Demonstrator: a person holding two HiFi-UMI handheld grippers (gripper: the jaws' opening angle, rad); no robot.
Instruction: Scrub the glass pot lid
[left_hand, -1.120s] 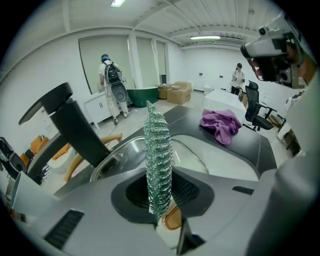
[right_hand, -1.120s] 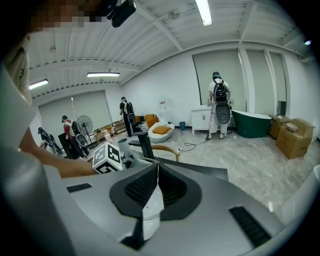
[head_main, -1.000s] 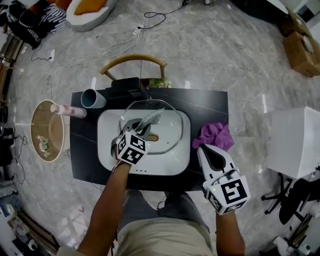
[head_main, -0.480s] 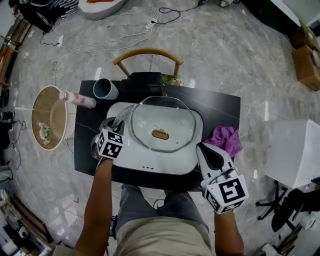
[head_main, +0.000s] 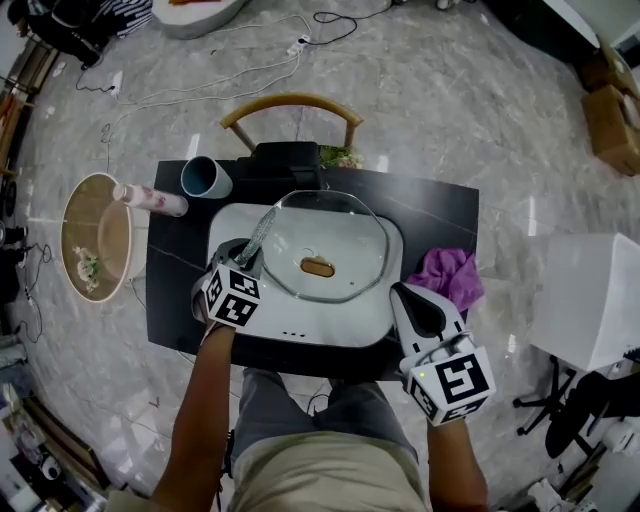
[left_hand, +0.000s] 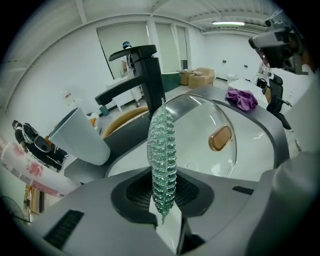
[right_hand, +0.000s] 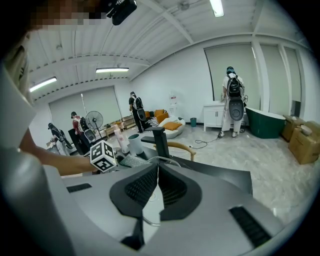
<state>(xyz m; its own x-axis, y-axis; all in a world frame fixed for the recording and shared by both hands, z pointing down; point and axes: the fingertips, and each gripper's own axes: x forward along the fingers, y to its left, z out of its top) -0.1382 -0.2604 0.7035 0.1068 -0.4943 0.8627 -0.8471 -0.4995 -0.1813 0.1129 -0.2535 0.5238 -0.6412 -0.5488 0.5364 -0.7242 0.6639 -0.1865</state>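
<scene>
The glass pot lid (head_main: 345, 235) with its brown knob (head_main: 318, 267) lies in the white sink basin (head_main: 385, 300). My left gripper (head_main: 247, 258) is at the lid's left rim, shut on a silvery mesh scrubber (head_main: 258, 233) that reaches up along that rim. In the left gripper view the scrubber (left_hand: 161, 155) stands edge-on between the jaws of the left gripper (left_hand: 164, 210), with the lid (left_hand: 200, 125) just right of it. My right gripper (head_main: 400, 292) hovers by the basin's right front corner, shut with nothing in it; its jaws meet in the right gripper view (right_hand: 157, 167).
A black faucet (head_main: 290, 160) stands behind the basin. A teal cup (head_main: 205, 177) and a pink bottle (head_main: 150, 200) lie at the counter's back left. A purple cloth (head_main: 450, 275) sits on the right. A chair (head_main: 292, 110) is behind, a round side table (head_main: 95, 245) to the left.
The left gripper carried the scrubber from over the lid's middle leftward to its left rim, then eased slightly back. The right gripper has barely moved.
</scene>
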